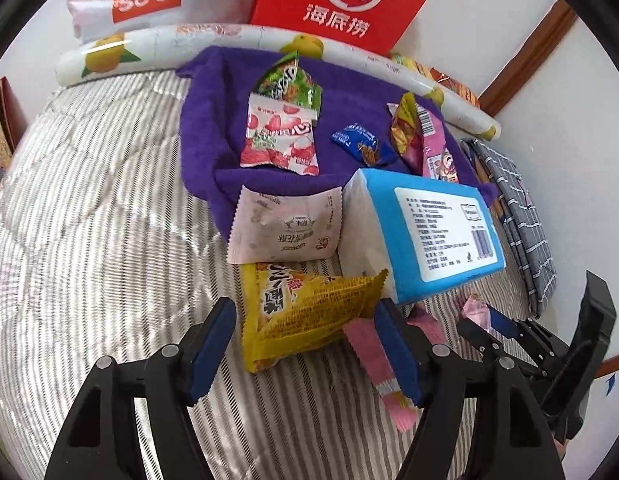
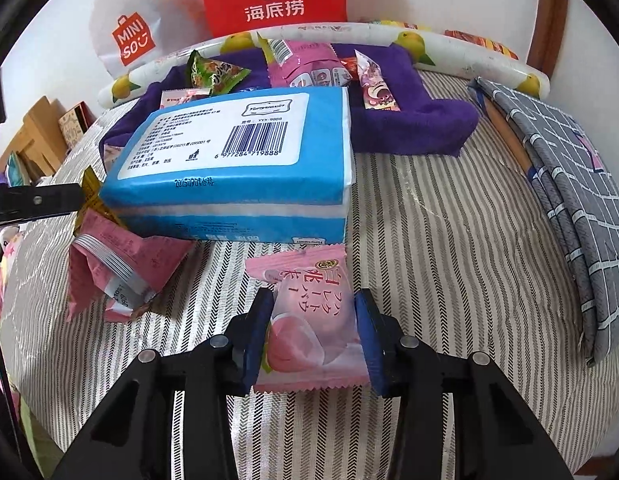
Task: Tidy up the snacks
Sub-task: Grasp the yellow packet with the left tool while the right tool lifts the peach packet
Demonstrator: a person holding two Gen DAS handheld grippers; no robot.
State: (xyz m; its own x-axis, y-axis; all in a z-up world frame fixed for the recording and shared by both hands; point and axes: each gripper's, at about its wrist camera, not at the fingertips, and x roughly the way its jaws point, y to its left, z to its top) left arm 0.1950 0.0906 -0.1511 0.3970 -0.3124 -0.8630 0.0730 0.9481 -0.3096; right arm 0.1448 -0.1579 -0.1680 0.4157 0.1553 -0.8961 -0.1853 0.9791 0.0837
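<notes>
Right gripper [image 2: 314, 334] clamps a pink peach mochi packet [image 2: 309, 320] just in front of the blue tissue pack [image 2: 229, 152].

Left gripper [image 1: 307, 344] hangs spread wide and empty over a yellow corn snack bag [image 1: 305, 312] on the striped quilt [image 1: 89, 220] (more snacks lie on the purple towel [image 1: 205, 120] beyond).

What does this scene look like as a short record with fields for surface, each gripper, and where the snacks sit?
surface: striped grey-and-white quilt
left gripper: open, fingers either side of the yellow corn-print snack packet
right gripper: shut on pink peach-print snack packet
sorted snacks: several packets on the purple folded towel
obstacle: blue-and-white tissue pack between grippers and towel
</notes>
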